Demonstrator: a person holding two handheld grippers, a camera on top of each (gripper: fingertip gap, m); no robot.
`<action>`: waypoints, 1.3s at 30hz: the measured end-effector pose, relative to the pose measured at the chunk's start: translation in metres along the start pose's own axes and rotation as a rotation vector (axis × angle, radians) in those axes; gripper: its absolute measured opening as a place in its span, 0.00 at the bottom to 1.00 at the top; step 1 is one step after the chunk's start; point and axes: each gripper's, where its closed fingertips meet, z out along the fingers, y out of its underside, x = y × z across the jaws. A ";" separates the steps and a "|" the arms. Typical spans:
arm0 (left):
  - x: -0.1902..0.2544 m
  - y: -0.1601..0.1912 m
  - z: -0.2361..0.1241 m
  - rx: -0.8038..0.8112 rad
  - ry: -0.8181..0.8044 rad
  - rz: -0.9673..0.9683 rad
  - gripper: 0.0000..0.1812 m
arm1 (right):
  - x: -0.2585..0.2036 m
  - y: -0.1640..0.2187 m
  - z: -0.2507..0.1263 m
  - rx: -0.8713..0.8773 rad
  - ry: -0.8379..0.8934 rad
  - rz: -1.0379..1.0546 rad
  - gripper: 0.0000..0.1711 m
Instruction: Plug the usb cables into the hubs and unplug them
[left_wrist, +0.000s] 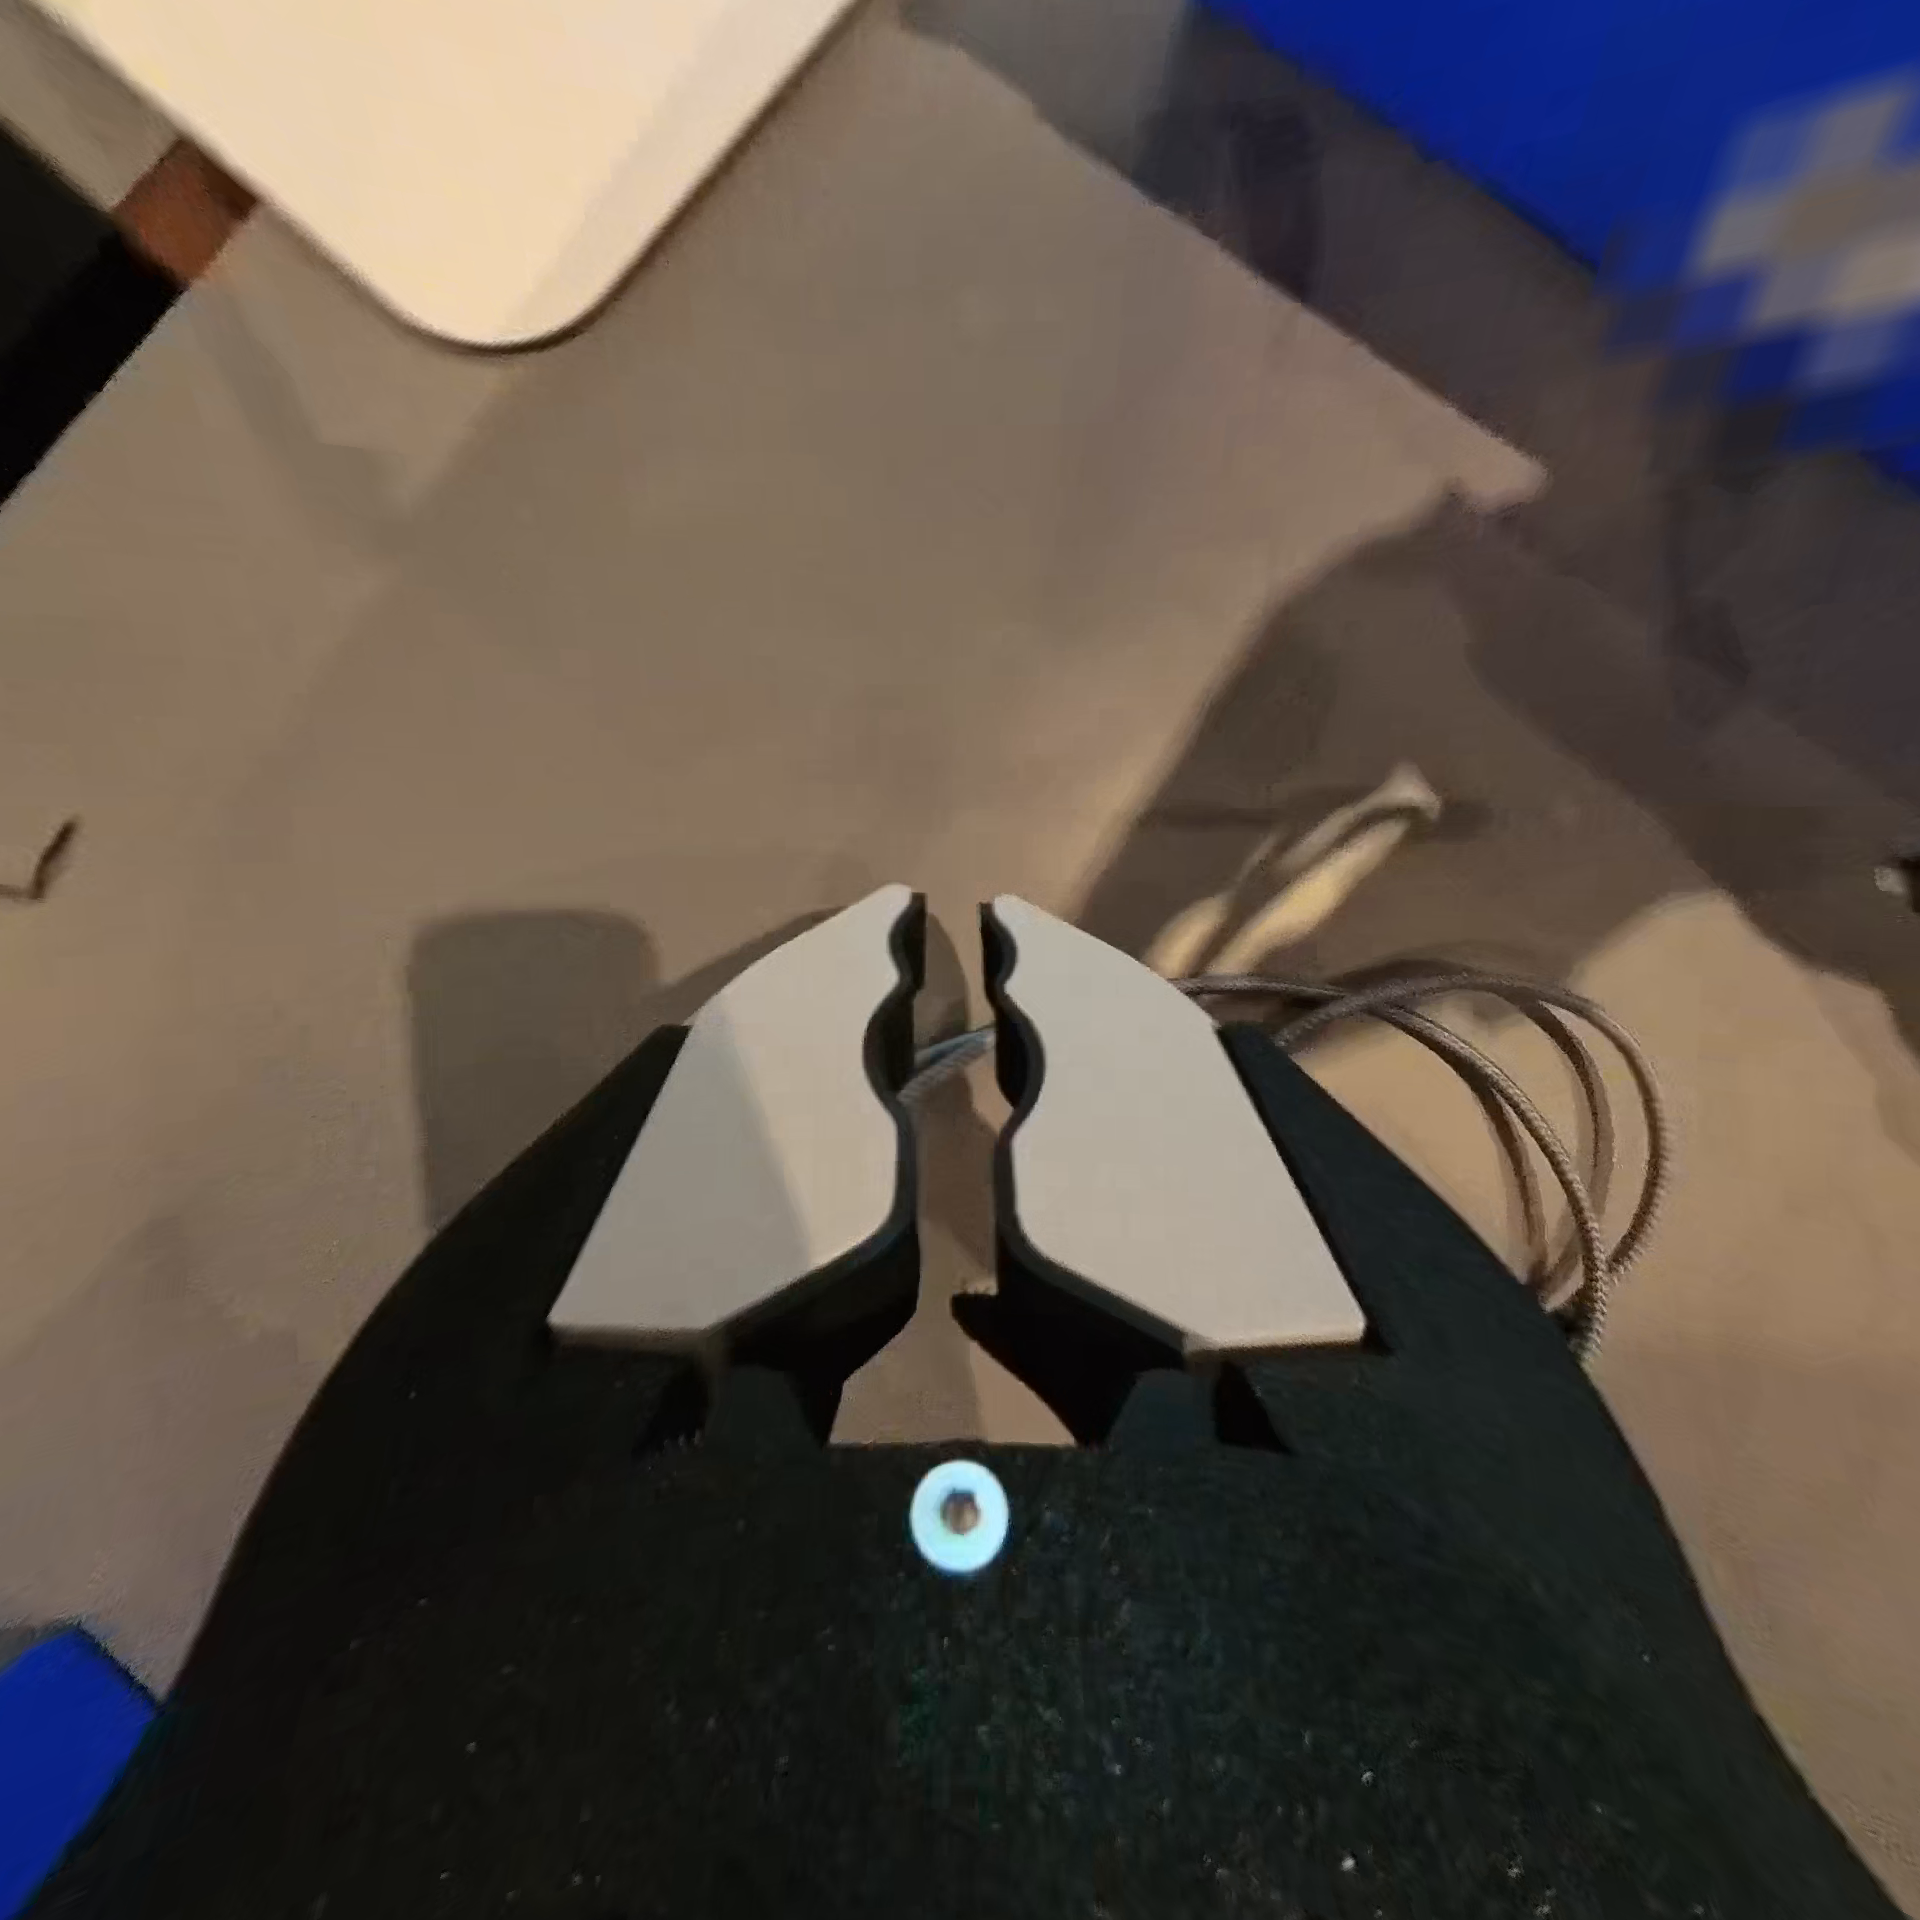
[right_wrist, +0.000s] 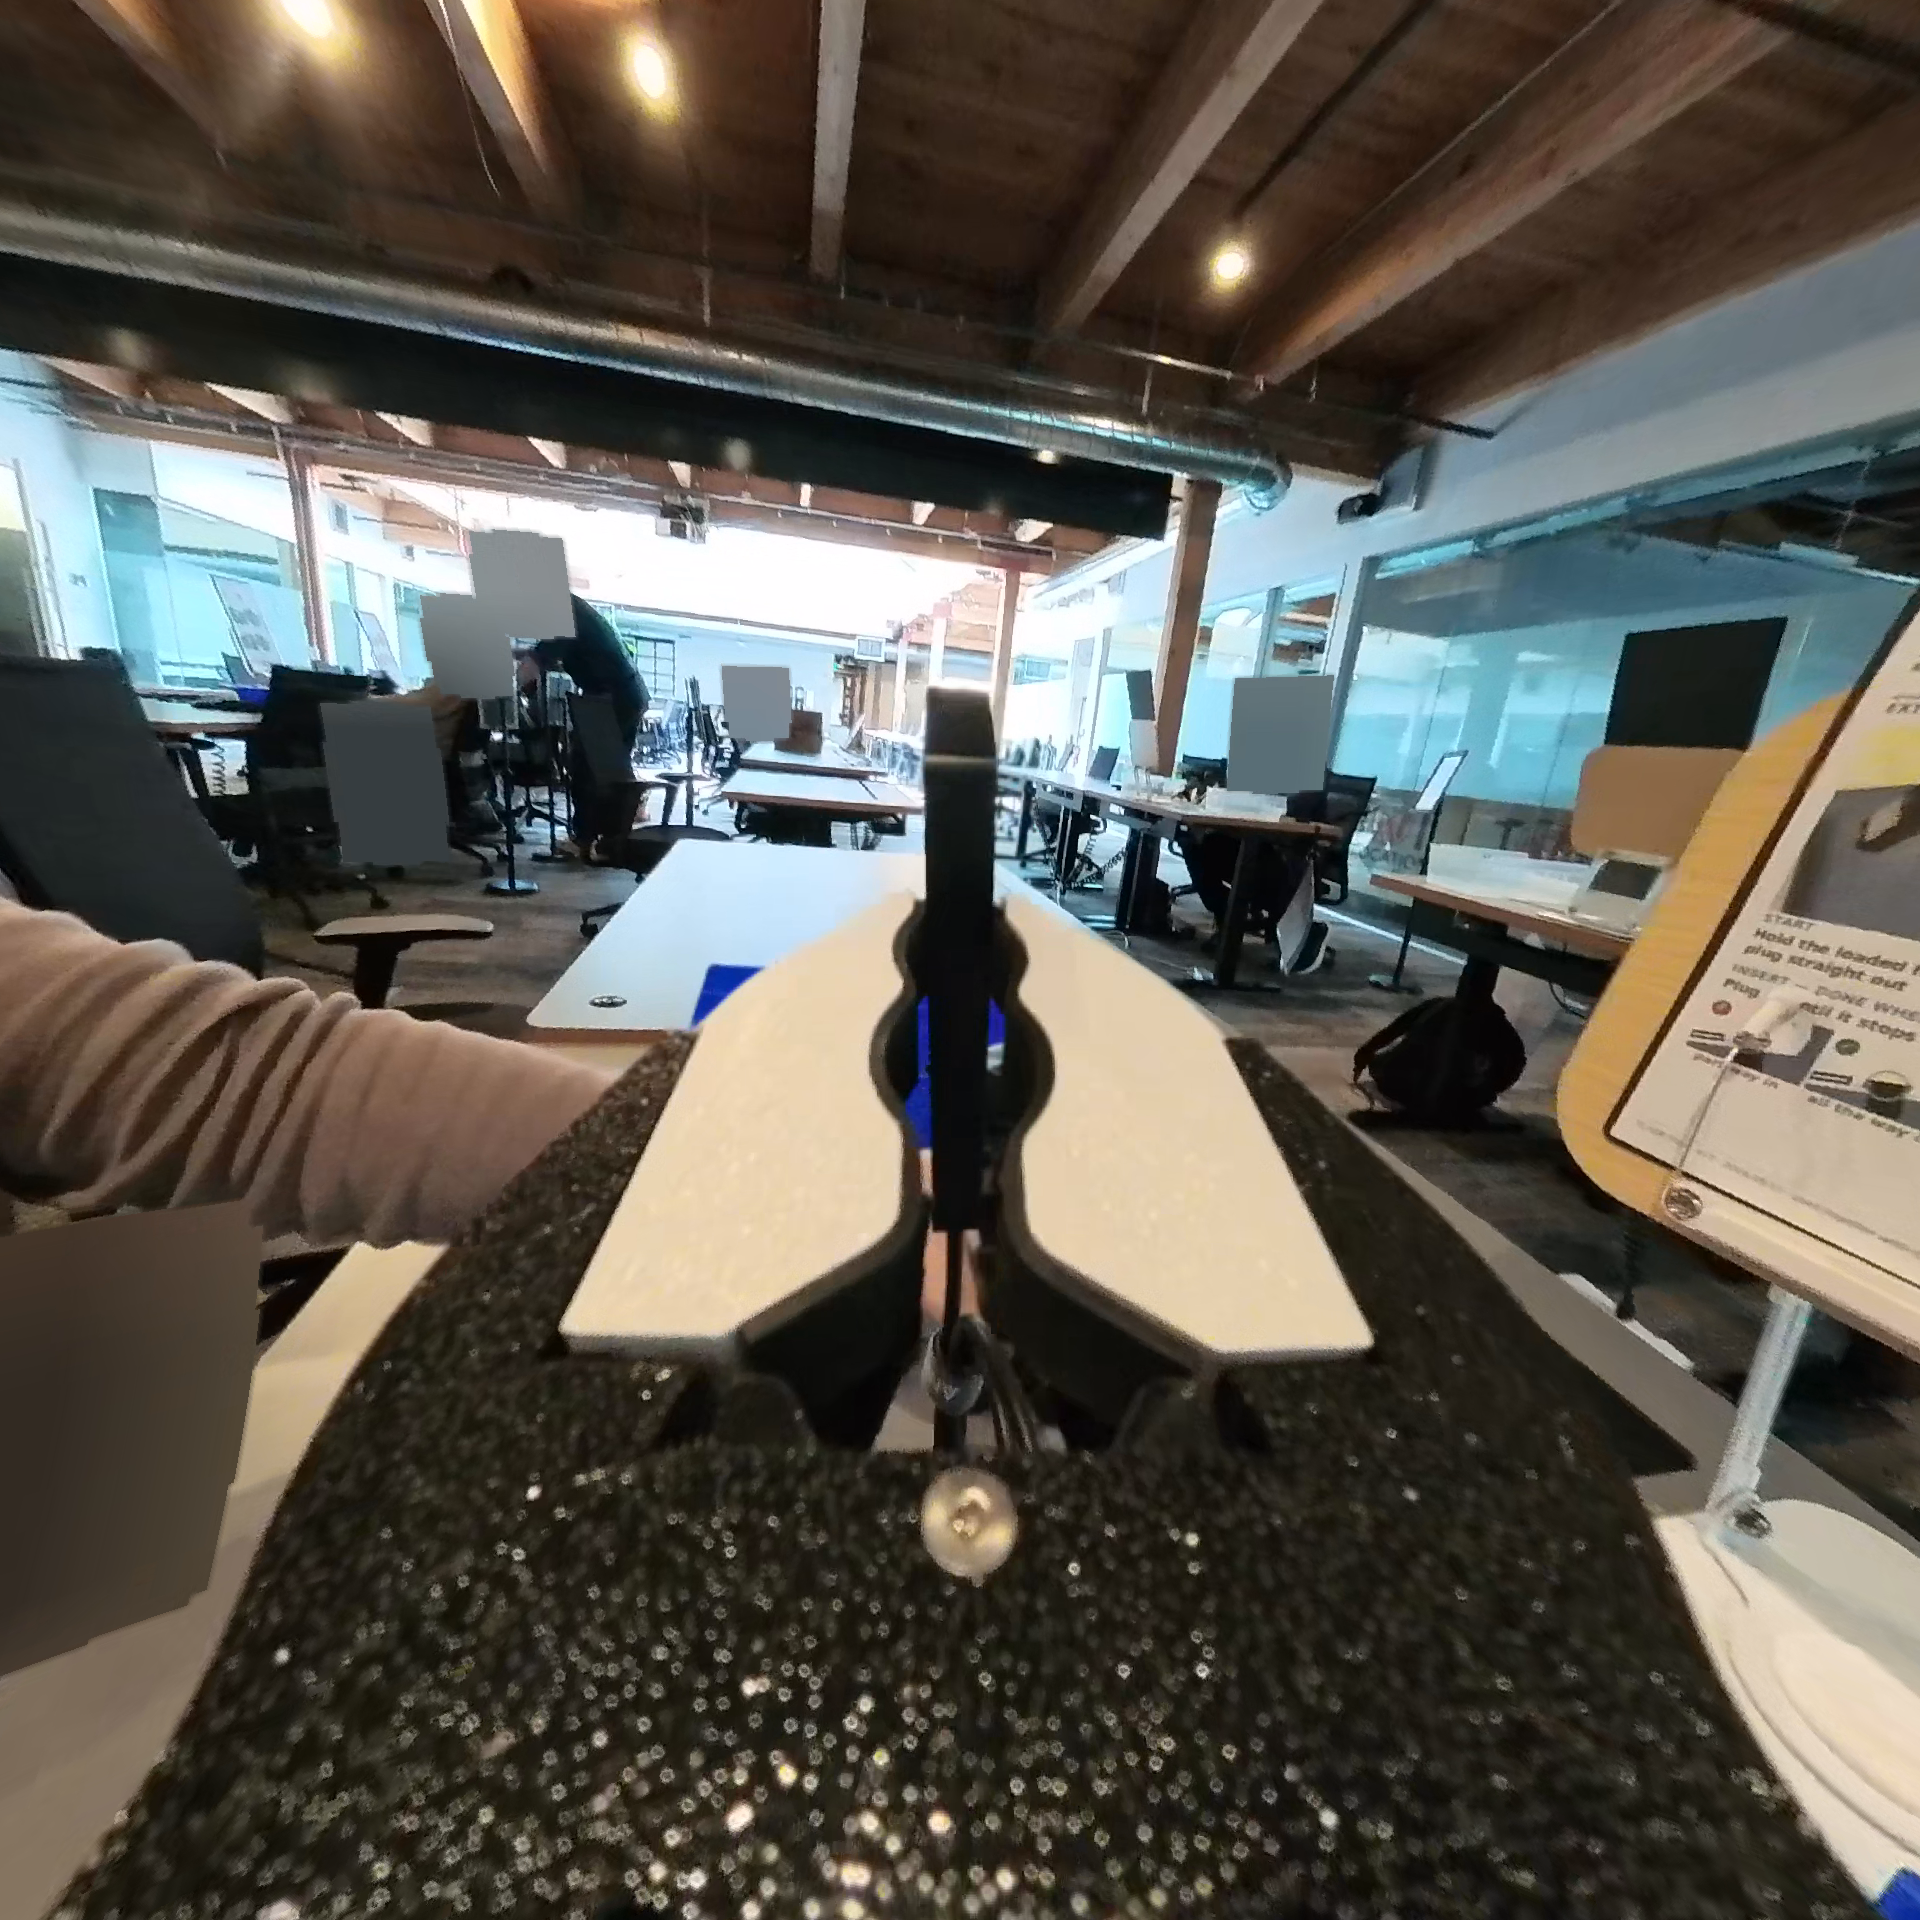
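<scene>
In the left wrist view my left gripper (left_wrist: 948, 914) points down at a tan tabletop (left_wrist: 727, 623). Its jaws stand almost together around a grey braided usb cable (left_wrist: 1558, 1101), which crosses the narrow gap and loops out to the right. The plug is hidden. A white cable (left_wrist: 1320, 862) lies blurred beyond it. In the right wrist view my right gripper (right_wrist: 958, 914) is shut on a slim black hub (right_wrist: 958, 831). It is held edge-on and upright, sticking out past the fingertips. Its thin black lead (right_wrist: 971, 1371) hangs at the jaw base.
A white board corner (left_wrist: 416, 135) and a blue object (left_wrist: 1507, 135) lie at the far side. A grey rectangular patch (left_wrist: 520, 997) shows left of the fingers. A person's sleeve (right_wrist: 260, 1081) reaches in at left. An instruction sheet on a wooden stand (right_wrist: 1787, 987) stands at right. Tip to tip, the grippers are about 30 cm apart.
</scene>
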 end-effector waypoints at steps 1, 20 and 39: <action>0.007 0.002 0.003 -0.023 0.005 0.036 0.03 | 0.000 -0.002 -0.001 0.007 -0.002 -0.001 0.06; 0.049 0.101 -0.035 -0.461 0.290 0.265 0.00 | -0.004 -0.007 -0.005 0.030 -0.011 -0.011 0.06; -0.043 0.080 -0.021 -0.283 -0.004 -0.615 0.19 | -0.004 -0.004 0.000 0.028 -0.025 0.001 0.06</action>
